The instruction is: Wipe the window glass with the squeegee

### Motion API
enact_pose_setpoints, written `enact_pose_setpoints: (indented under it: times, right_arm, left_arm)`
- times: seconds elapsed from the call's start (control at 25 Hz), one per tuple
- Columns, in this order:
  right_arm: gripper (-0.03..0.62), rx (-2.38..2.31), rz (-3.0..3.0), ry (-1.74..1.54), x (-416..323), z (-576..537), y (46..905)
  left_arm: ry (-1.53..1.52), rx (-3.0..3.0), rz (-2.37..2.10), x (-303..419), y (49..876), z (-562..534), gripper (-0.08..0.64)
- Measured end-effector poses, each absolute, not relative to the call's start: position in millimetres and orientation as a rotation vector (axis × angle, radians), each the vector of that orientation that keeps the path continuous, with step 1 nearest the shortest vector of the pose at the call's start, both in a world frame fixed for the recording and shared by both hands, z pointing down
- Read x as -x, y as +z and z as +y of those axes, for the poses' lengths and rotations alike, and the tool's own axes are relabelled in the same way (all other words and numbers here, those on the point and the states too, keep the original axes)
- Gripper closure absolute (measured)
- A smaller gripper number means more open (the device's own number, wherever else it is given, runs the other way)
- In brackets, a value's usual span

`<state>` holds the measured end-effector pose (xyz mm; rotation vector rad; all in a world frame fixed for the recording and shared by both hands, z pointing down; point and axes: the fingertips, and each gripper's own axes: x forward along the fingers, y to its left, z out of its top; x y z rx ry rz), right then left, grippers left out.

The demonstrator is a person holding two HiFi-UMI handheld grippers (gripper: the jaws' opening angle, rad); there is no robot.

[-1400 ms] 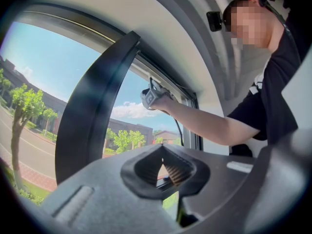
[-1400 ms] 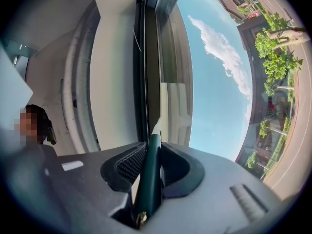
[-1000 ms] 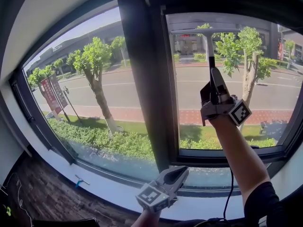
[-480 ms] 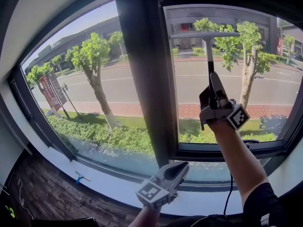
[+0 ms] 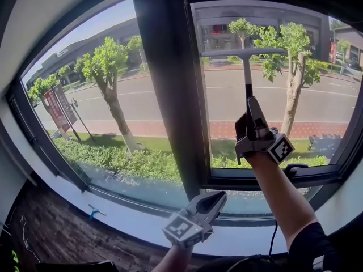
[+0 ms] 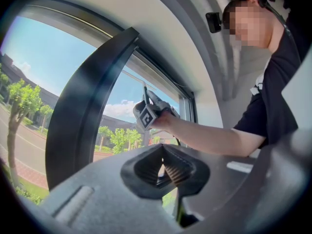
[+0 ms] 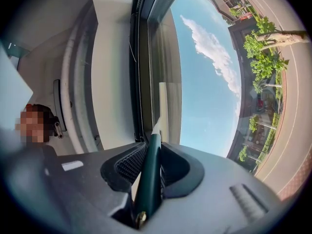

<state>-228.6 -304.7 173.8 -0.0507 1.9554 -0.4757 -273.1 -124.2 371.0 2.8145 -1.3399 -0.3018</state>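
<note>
Between R hand-held gripper (image 5: 250, 109) jaws: squeegee (image 5: 247, 75)

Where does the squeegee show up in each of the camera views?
Head view: squeegee at upper right, against the right pane, blade on top.
Left gripper view: near centre, only a thin bit of shaft above the right gripper.
Right gripper view: lower centre, dark green handle clamped in that gripper.
Shared landmark: the right gripper holding it.

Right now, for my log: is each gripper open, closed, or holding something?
Left gripper: closed, empty.
Right gripper: closed on the squeegee handle.
</note>
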Motion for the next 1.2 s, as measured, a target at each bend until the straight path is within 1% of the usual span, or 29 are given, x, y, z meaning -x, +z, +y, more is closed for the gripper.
enact_pose_setpoints:
  times: [1.2]
  right_arm:
    - [0.494, 0.166, 1.948, -0.675, 224.4, -285.3, 281.1]
  left_arm:
    - [-0.280, -2.811, -1.294, 264.0, 377.2, -119.8, 0.557]
